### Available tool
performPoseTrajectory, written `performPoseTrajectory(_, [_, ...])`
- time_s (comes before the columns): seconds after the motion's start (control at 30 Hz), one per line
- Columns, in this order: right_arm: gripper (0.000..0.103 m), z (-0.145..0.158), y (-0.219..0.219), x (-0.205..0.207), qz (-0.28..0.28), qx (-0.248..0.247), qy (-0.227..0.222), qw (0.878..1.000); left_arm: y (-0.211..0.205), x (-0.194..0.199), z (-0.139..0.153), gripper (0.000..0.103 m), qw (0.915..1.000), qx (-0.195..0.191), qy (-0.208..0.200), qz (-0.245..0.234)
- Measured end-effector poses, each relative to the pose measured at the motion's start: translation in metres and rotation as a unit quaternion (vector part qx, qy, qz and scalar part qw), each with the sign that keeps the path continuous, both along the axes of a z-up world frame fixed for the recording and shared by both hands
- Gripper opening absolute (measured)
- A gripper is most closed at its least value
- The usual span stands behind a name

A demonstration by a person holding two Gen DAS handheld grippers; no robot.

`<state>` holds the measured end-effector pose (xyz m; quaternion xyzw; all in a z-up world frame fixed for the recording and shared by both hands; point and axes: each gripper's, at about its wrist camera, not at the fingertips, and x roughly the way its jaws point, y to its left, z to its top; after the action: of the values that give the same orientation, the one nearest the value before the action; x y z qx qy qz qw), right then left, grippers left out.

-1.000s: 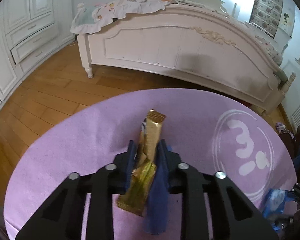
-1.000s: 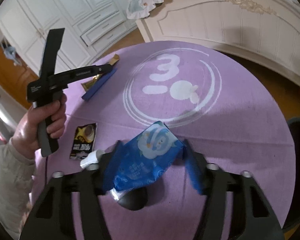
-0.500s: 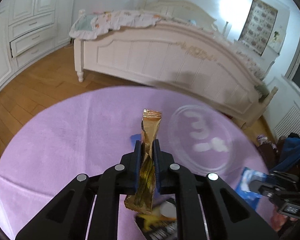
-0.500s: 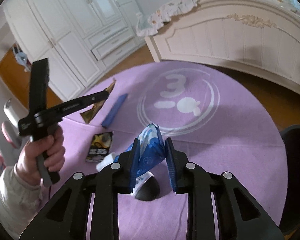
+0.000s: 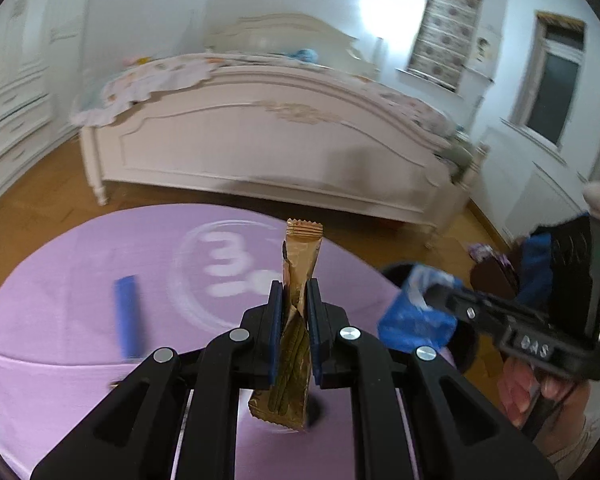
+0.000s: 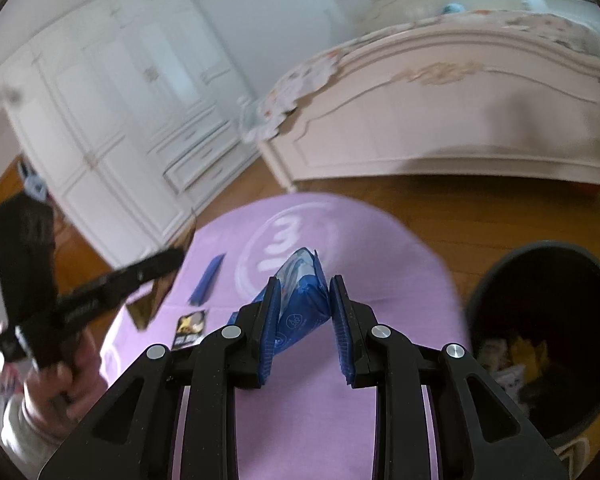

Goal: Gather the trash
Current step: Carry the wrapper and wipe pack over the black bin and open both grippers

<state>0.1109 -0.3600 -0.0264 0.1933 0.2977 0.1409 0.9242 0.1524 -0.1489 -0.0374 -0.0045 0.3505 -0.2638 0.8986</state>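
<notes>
Your left gripper (image 5: 292,292) is clamped narrow on the gold wrapper (image 5: 296,320), which stands upright between the pads and hangs clear of the purple rug (image 5: 60,360); a second ago that wrapper was pinned low against the rug beside the blue stick (image 5: 126,316), and now the stick lies alone off to the left. Your right gripper (image 6: 304,300) has just closed on the blue packet (image 6: 300,292), squeezing it from a broad puffed shape into a folded wedge, and it too is lifted off the rug. Both hands have swung away from the pickup spots, and the dark bin (image 6: 540,320), which was only a sliver at the edge half a second ago, now opens wide at the right of the right wrist view with some wrappers already at its bottom. That puts you in the carry step, probably with the right hand nearest the drop. On the rug you still have the blue stick and a small black packet (image 6: 190,326) to fetch. The bed (image 5: 260,152) and the white wardrobe (image 6: 120,120) stand beyond, well apart from the rug.
</notes>
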Motion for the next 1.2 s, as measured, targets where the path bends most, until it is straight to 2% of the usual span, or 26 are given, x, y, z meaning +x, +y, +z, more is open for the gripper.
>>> performPoseTrajectory(0.3, [0.026, -0.010, -0.091, -0.026, -0.097, 0.023, -0.008, 0.995, -0.096, -0.020, -0.008, 0.013, 0.9971, 0.010, -0.004, -0.075])
performPoseTrajectory(0.47, [0.026, -0.027, -0.132, -0.035, -0.139, 0.033, 0.001, 0.990, -0.130, -0.027, -0.017, 0.013, 0.9946, 0.018, 0.000, -0.102])
performPoseTrajectory(0.7, [0.026, -0.053, -0.165, -0.038, -0.168, 0.047, 0.016, 0.985, -0.165, -0.029, -0.031, 0.013, 0.9919, 0.026, 0.014, -0.124])
performPoseTrajectory(1.03, [0.026, -0.077, -0.190, -0.049, -0.188, 0.065, 0.030, 0.980, -0.195, -0.025, -0.044, 0.013, 0.9888, 0.033, 0.039, -0.140])
performPoseTrajectory(1.1, [0.027, -0.080, -0.195, -0.049, -0.191, 0.067, 0.033, 0.979, -0.200, -0.024, -0.045, 0.016, 0.9884, 0.035, 0.040, -0.142])
performPoseTrajectory(1.17, [0.030, -0.085, -0.201, -0.051, -0.197, 0.071, 0.039, 0.977, -0.204, -0.023, -0.045, 0.020, 0.9883, 0.037, 0.039, -0.143])
performPoseTrajectory(1.2, [0.042, -0.086, -0.202, -0.051, -0.198, 0.073, 0.043, 0.976, -0.207, -0.022, -0.045, 0.030, 0.9883, 0.043, 0.037, -0.142])
